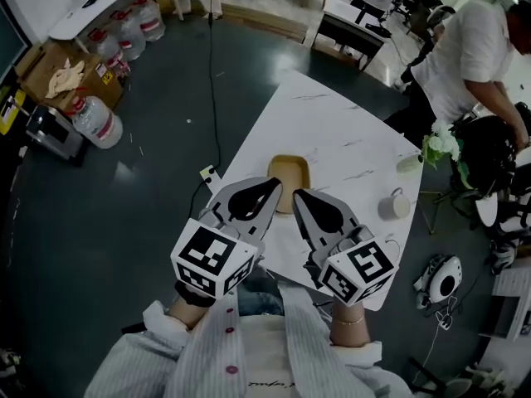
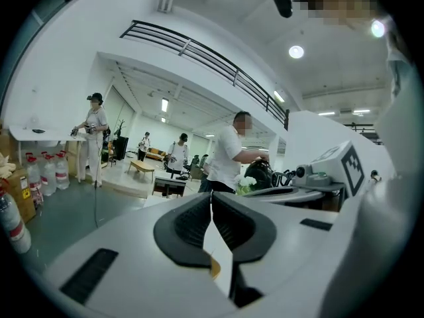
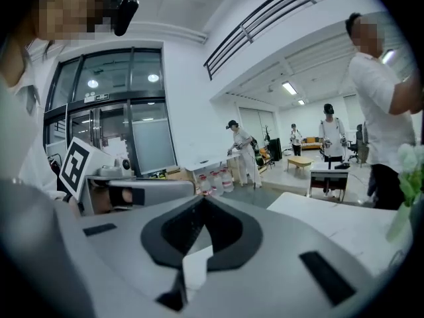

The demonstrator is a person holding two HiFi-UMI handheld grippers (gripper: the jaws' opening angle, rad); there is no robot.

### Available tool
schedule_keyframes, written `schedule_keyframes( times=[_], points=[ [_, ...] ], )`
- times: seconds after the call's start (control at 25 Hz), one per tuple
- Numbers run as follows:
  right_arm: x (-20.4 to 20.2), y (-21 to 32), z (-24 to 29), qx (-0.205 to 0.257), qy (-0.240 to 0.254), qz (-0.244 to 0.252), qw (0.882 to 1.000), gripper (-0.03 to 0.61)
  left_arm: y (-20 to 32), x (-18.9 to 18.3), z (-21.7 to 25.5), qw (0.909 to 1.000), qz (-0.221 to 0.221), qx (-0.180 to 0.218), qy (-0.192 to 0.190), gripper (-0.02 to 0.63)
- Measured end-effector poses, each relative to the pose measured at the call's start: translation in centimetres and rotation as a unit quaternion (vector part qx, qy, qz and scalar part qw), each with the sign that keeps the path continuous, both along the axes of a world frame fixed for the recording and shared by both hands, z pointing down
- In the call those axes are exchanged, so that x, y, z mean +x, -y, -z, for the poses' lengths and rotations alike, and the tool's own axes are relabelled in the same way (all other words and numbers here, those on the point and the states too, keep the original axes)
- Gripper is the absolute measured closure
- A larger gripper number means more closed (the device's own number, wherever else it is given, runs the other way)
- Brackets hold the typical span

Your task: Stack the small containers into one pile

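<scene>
A tan square container point(image 1: 289, 177) sits on the white marble table point(image 1: 332, 131), near its middle; I cannot tell whether it is one dish or several nested. My left gripper point(image 1: 276, 184) hovers over its near-left edge, jaws shut and holding nothing. My right gripper point(image 1: 297, 196) hangs just beside it over the container's near edge, also shut and empty. In the left gripper view the jaws point(image 2: 212, 198) meet at the tips, with a sliver of the tan container point(image 2: 214, 268) showing below them. The right gripper view shows its jaws point(image 3: 201, 201) closed over bare table.
A white mug point(image 1: 394, 205) stands at the table's right edge, with a vase of white flowers point(image 1: 439, 145) beyond it. A person in a white shirt point(image 1: 466, 50) stands at the far right corner. Water bottles point(image 1: 99, 123) and a cardboard box point(image 1: 62, 73) are on the floor at left.
</scene>
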State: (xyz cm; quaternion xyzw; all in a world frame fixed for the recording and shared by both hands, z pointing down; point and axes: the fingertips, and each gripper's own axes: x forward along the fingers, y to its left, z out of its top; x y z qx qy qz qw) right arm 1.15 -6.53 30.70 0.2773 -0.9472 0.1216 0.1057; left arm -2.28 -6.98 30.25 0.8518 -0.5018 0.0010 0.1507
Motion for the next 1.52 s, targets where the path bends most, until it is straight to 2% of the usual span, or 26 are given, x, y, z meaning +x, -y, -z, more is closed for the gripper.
schedule_keyframes(
  times=[0.32, 0.68, 1.0, 1.4, 1.52],
  points=[
    [1.8, 1.1, 0.5, 0.006, 0.004, -0.025, 1.0, 0.568, 1.3, 2.3, 0.8, 0.9995, -0.029, 0.012, 0.0, 0.591],
    [2.8, 1.6, 1.1, 0.014, 0.005, -0.049, 0.999, 0.568, 1.3, 3.3, 0.8, 0.9987, -0.049, 0.013, 0.004, 0.591],
    [3.3, 1.9, 0.9, 0.018, -0.003, -0.053, 0.998, 0.568, 1.7, 4.0, 0.7, 0.9982, -0.058, 0.013, 0.007, 0.591],
    [3.9, 1.9, 1.0, 0.019, -0.001, -0.054, 0.998, 0.568, 1.7, 4.1, 0.9, 0.9966, -0.073, 0.033, 0.02, 0.591],
    [4.0, 1.7, 1.1, 0.019, -0.001, -0.052, 0.998, 0.568, 1.3, 4.3, 0.8, 0.9949, -0.086, 0.04, 0.034, 0.591]
  ],
)
